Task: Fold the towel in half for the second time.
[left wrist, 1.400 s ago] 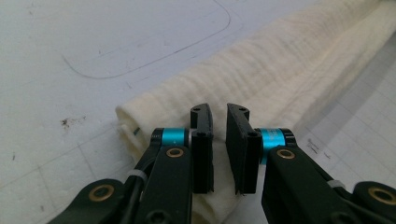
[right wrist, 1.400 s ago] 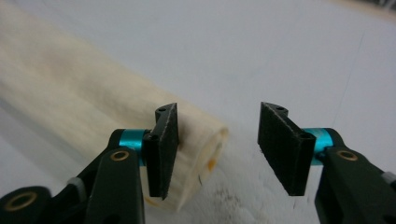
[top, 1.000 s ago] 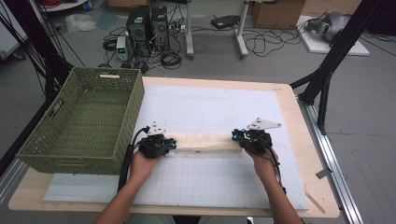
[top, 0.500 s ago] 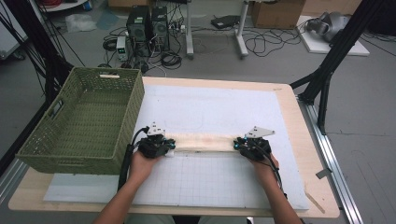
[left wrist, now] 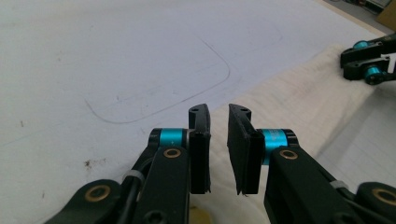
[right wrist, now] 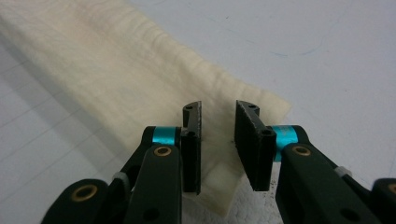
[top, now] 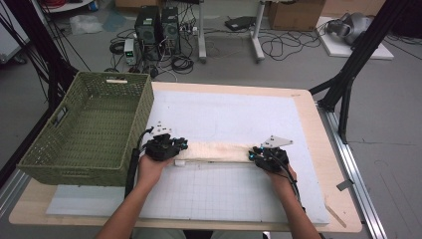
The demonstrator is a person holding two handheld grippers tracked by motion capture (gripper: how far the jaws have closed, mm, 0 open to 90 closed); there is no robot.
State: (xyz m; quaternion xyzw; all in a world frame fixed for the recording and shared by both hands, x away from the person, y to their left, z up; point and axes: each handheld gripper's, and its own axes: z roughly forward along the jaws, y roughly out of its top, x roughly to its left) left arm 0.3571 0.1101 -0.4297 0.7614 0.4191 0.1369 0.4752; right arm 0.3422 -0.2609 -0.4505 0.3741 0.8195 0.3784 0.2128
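Note:
A cream cloth (top: 214, 152), folded into a long narrow strip, lies flat across the white mat (top: 224, 114). My left gripper (top: 175, 148) rests at its left end. In the left gripper view the left gripper (left wrist: 218, 112) has a narrow gap between its jaws, with the cloth (left wrist: 289, 98) under them and nothing pinched. My right gripper (top: 256, 155) sits at the right end. In the right gripper view the right gripper (right wrist: 218, 108) hangs over the cloth's corner (right wrist: 116, 70); its jaws have just been opening and its pads touch nothing. The right gripper (left wrist: 369, 60) also appears far off in the left gripper view.
A green woven basket (top: 142, 117) stands on the table's left side, close to my left hand. The wooden table edge (top: 323, 129) runs along the right of the mat. A black frame leg (top: 348, 74) rises beyond the far right corner.
My right hand has sunk a little toward the table at the cloth's right end, which now lies flat. The left hand has stayed in place.

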